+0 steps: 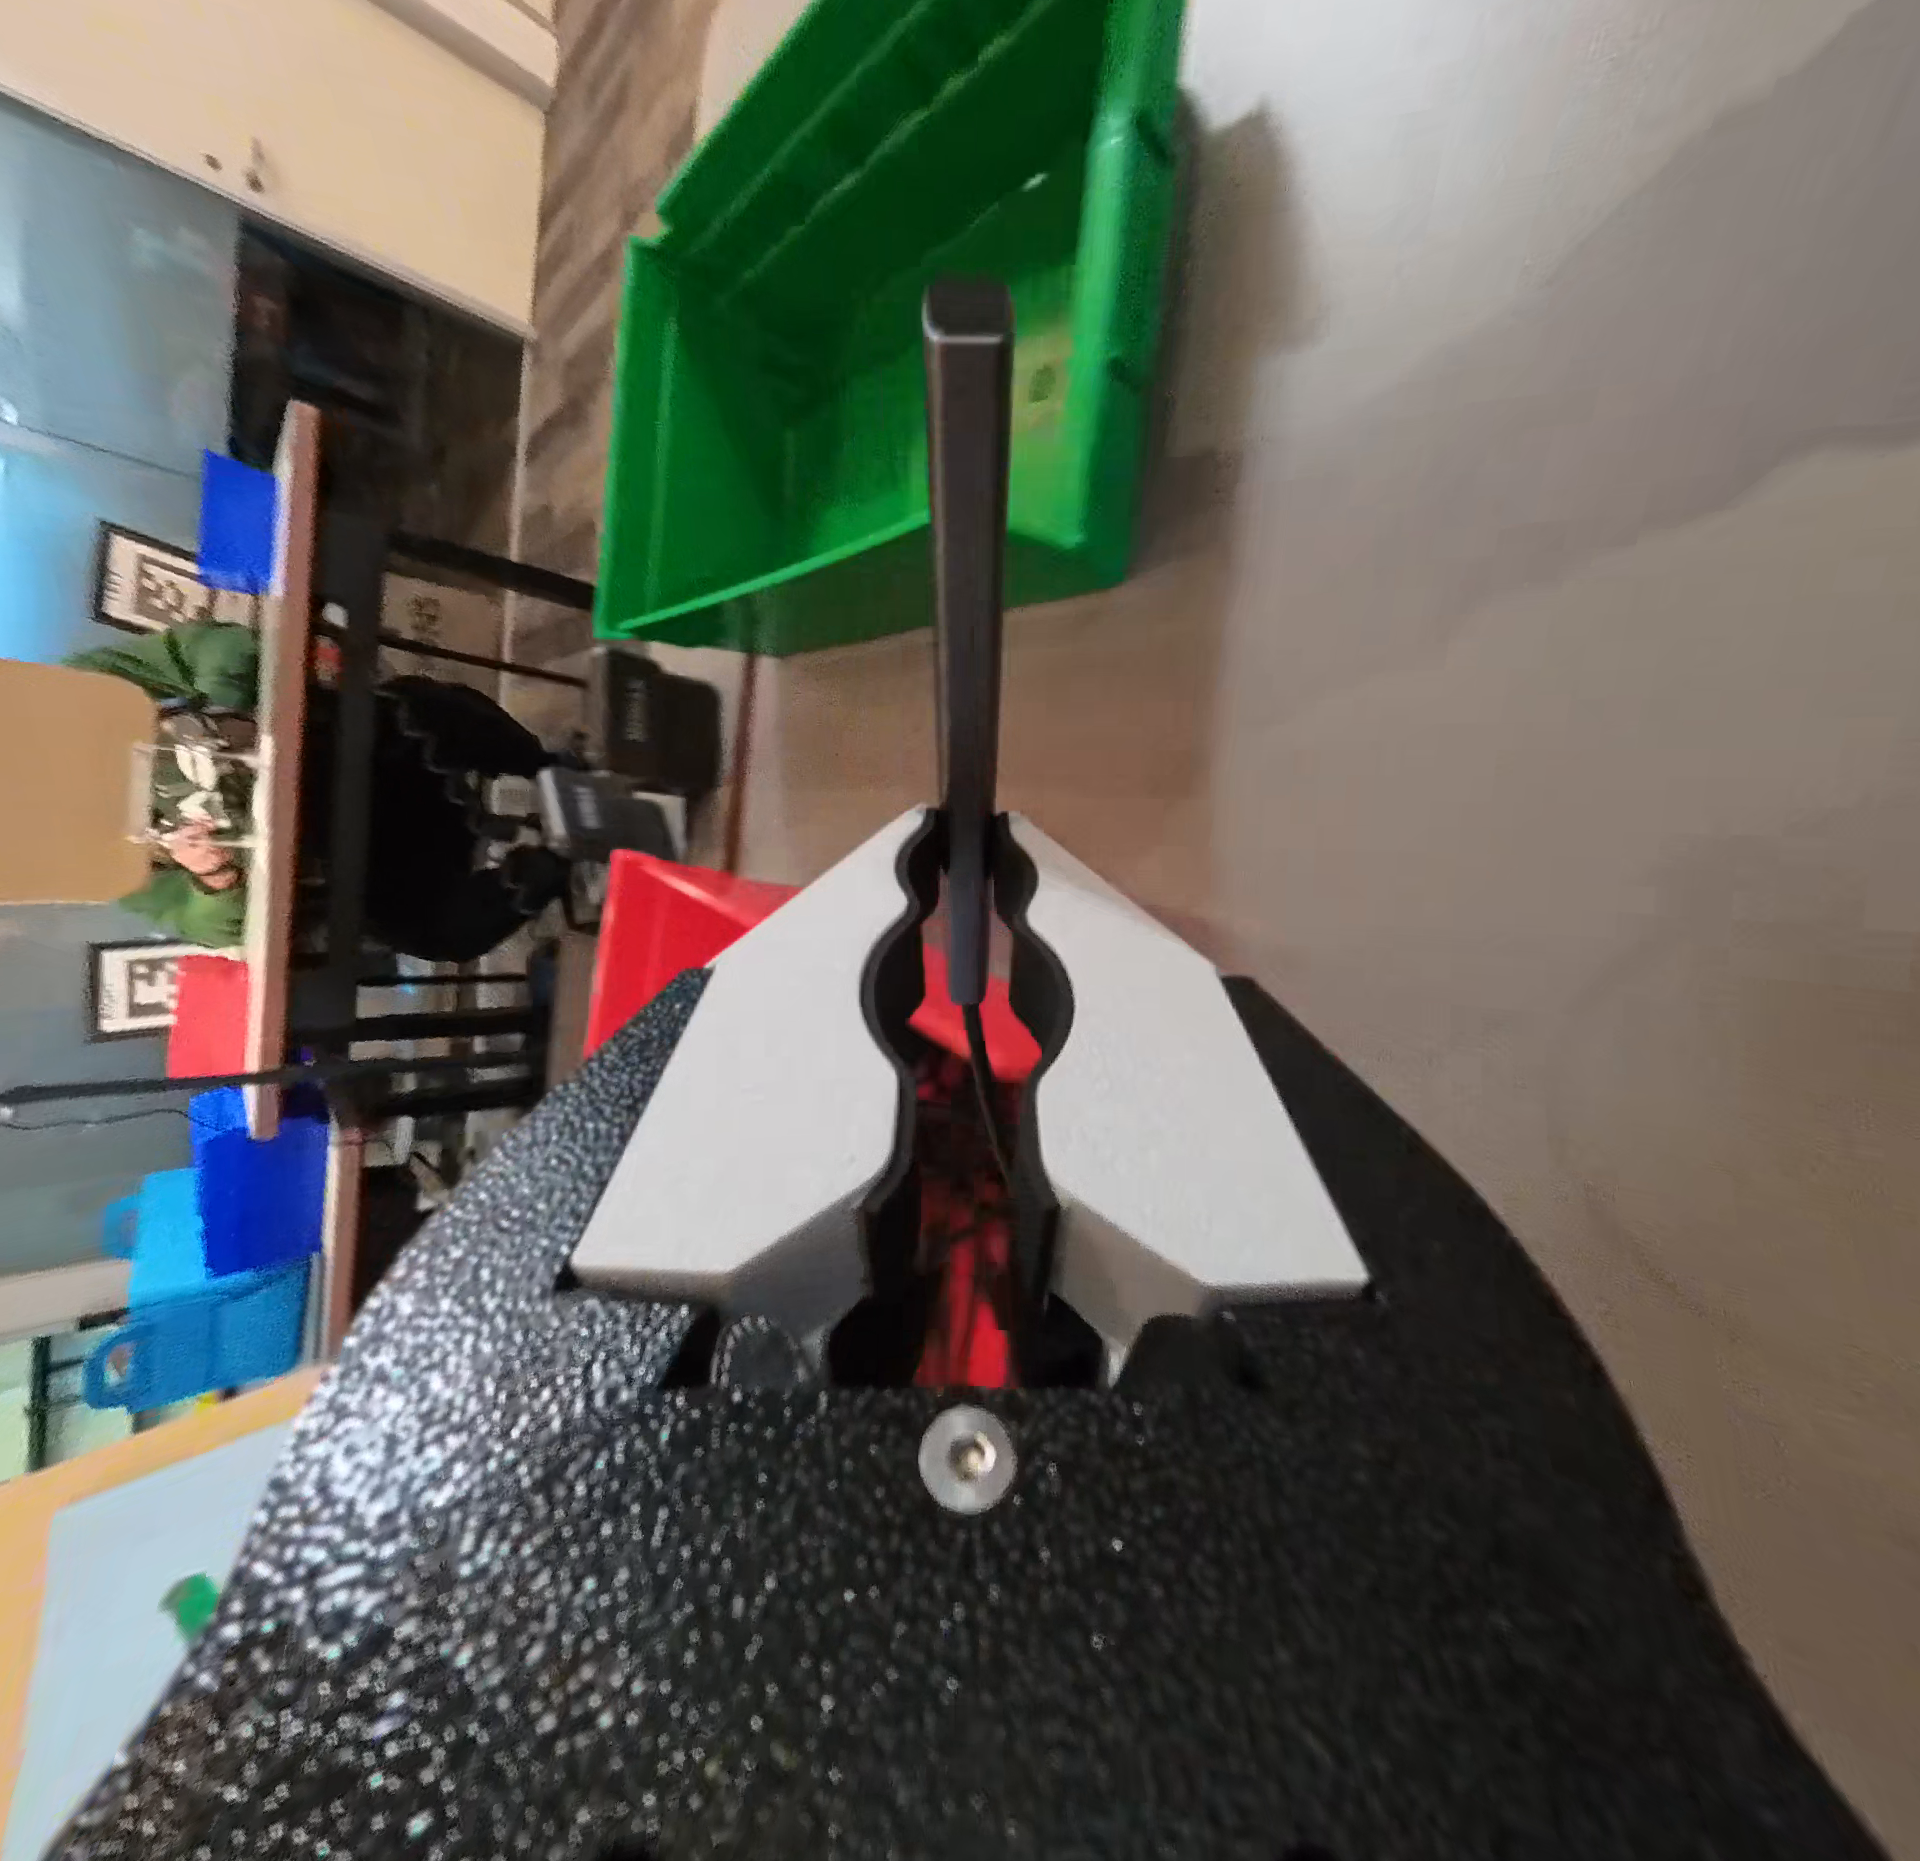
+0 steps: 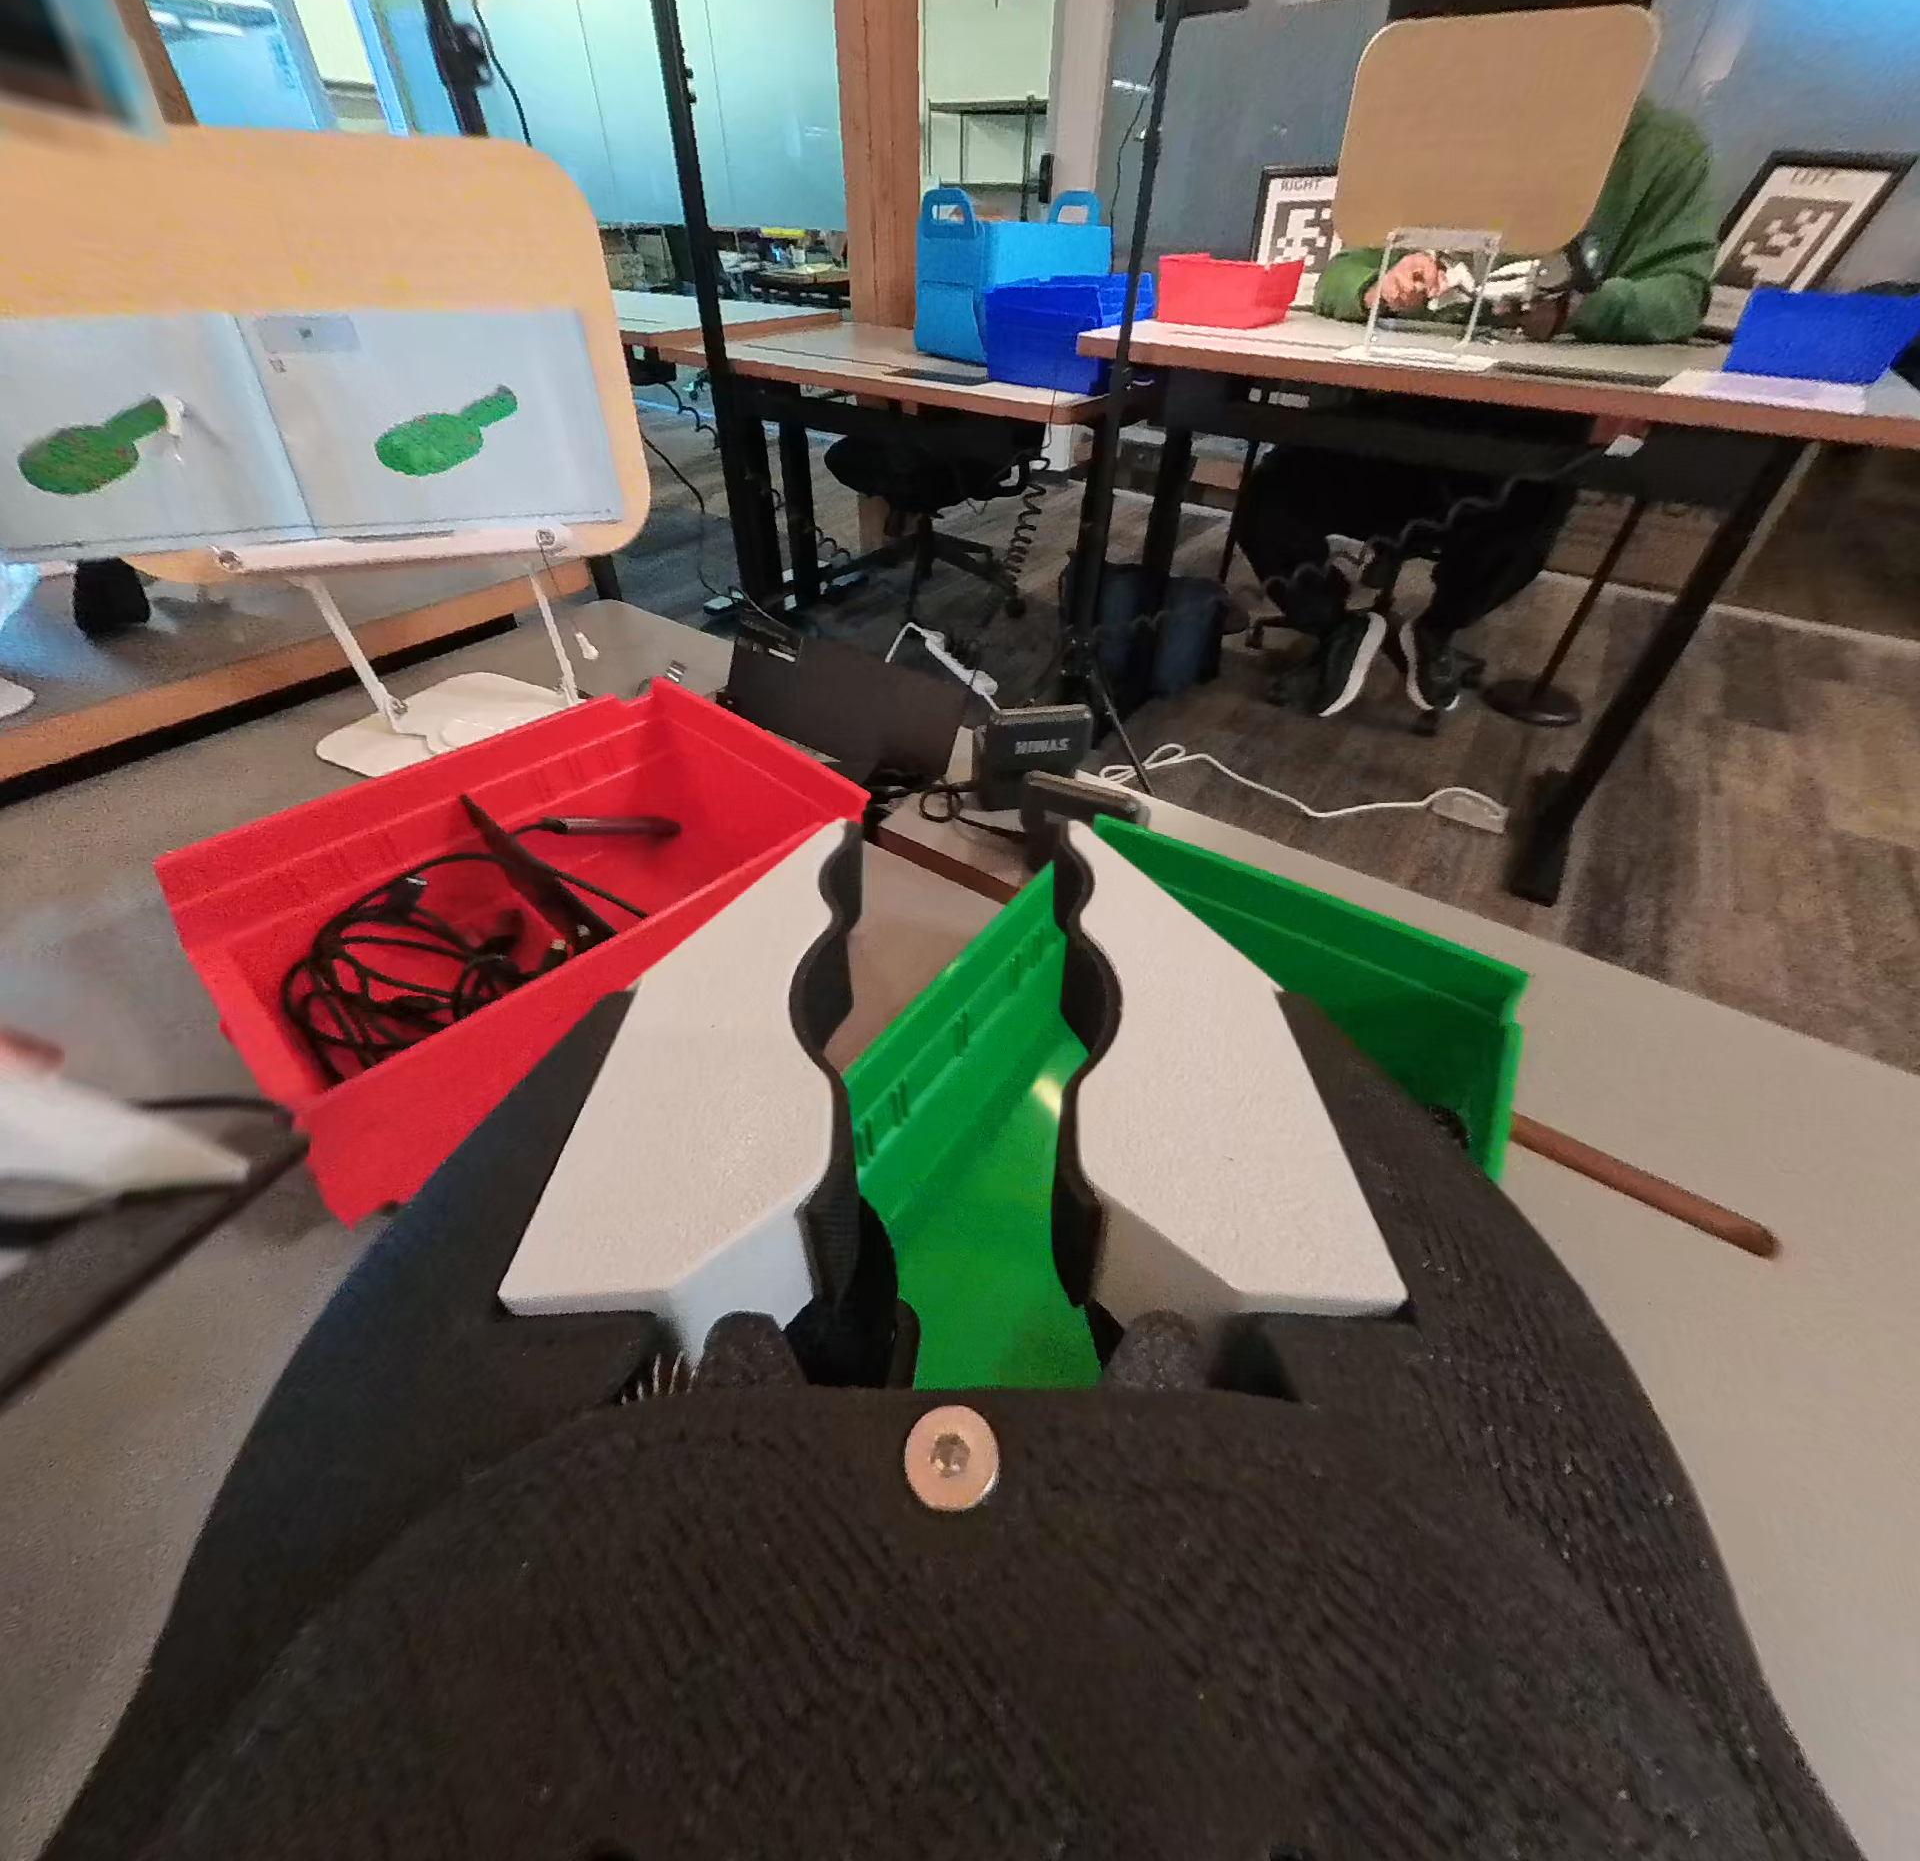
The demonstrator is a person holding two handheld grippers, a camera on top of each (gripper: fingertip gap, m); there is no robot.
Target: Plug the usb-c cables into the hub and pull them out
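Note:
In the left wrist view my left gripper (image 1: pixel 968 824) is shut on a slim dark hub (image 1: pixel 966 564). The hub sticks straight out past the fingertips, edge-on, and a thin black cable (image 1: pixel 982 1073) trails back from it between the fingers. The view is rolled sideways, with a green bin (image 1: pixel 831 357) behind the hub. In the right wrist view my right gripper (image 2: pixel 961 845) is open and empty above the green bin (image 2: pixel 1299 918). A red bin (image 2: pixel 436 1136) at its left holds tangled black USB-C cables (image 2: pixel 405 970) and a dark stick-shaped device (image 2: pixel 530 876).
A document stand with a picture sheet (image 2: pixel 312 419) stands behind the red bin. Black boxes (image 2: pixel 1034 751) sit at the table's far edge. A brown rod (image 2: pixel 1642 1198) lies right of the green bin. A person in green (image 2: pixel 1642 253) sits at a far table. The left gripper's tips are roughly 25 centimetres from the right gripper's.

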